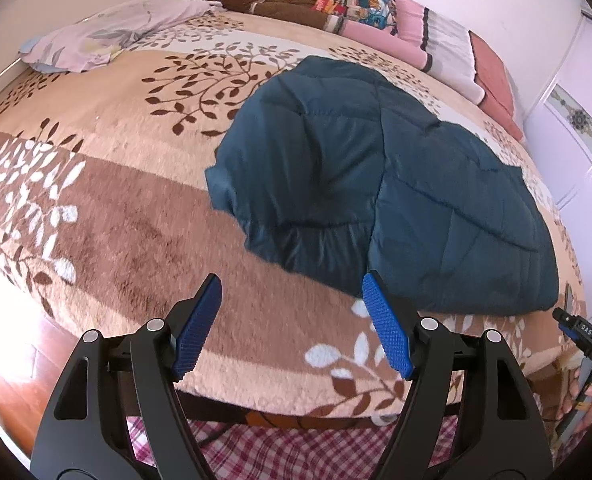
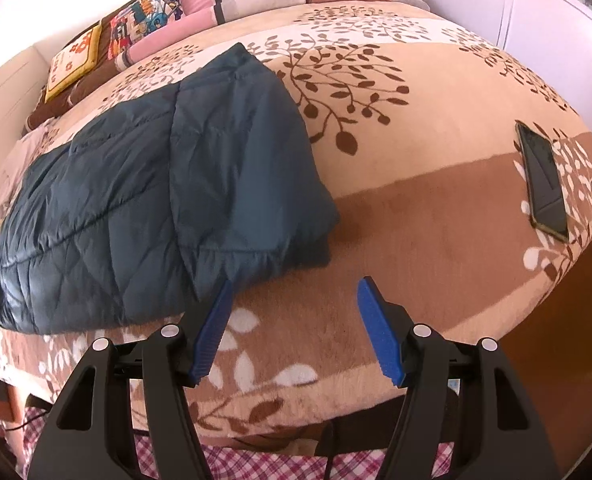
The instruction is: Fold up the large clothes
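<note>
A dark teal quilted jacket lies folded into a thick bundle on the leaf-patterned blanket of a bed. In the left wrist view my left gripper hangs open over the blanket by the bundle's near left corner, with nothing between its blue pads. The right wrist view shows the same jacket at left. My right gripper is open beside its near right corner, its left pad just in front of the hem and apart from it.
A phone lies on the blanket near the bed's right edge. Pillows and folded bedding line the headboard; a lilac cloth sits at far left. Checked fabric shows below the near bed edge. A hand holds the other gripper at far right.
</note>
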A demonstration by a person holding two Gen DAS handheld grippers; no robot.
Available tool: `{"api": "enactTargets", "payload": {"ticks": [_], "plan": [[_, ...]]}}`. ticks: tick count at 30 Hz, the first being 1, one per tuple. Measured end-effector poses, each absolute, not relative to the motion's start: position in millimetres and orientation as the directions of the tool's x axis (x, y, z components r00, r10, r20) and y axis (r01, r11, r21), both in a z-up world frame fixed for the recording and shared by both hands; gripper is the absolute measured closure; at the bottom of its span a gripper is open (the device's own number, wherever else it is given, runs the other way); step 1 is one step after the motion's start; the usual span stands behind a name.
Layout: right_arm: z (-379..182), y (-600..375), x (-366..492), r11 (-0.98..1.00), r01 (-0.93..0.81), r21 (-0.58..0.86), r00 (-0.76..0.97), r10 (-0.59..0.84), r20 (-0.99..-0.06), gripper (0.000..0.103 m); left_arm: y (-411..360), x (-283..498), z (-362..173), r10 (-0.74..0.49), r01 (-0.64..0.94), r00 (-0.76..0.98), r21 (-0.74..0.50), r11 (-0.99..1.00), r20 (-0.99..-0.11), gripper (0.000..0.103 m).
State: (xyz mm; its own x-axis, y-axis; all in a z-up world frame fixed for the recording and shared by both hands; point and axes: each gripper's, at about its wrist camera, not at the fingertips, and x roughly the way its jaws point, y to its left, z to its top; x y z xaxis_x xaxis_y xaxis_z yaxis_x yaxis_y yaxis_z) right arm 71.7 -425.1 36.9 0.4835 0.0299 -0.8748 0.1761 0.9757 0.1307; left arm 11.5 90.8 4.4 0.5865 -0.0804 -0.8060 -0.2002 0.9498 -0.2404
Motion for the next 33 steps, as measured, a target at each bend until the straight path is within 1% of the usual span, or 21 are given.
{"api": "enactTargets", "payload": {"ticks": [9,17,33], "plan": [[30,-416,59,0.979,0.155,0.130,0.478,0.041,-0.877,0.039,91,2,1,-0.076,-0.211,0.572,-0.236,0.948,-0.816,0.030],[29,-418,63,0.971,0.151,0.187,0.474,0.095,-0.875,0.039,91,3,1,-0.076,-0.212,0.571,-0.236,0.948,-0.817,0.030],[31,-400,75,0.984,0.105,0.141,0.481,0.073,-0.874,0.039,96,15,3,-0.071,-0.209,0.572,-0.229,0.951,-0.817,0.030]]}}
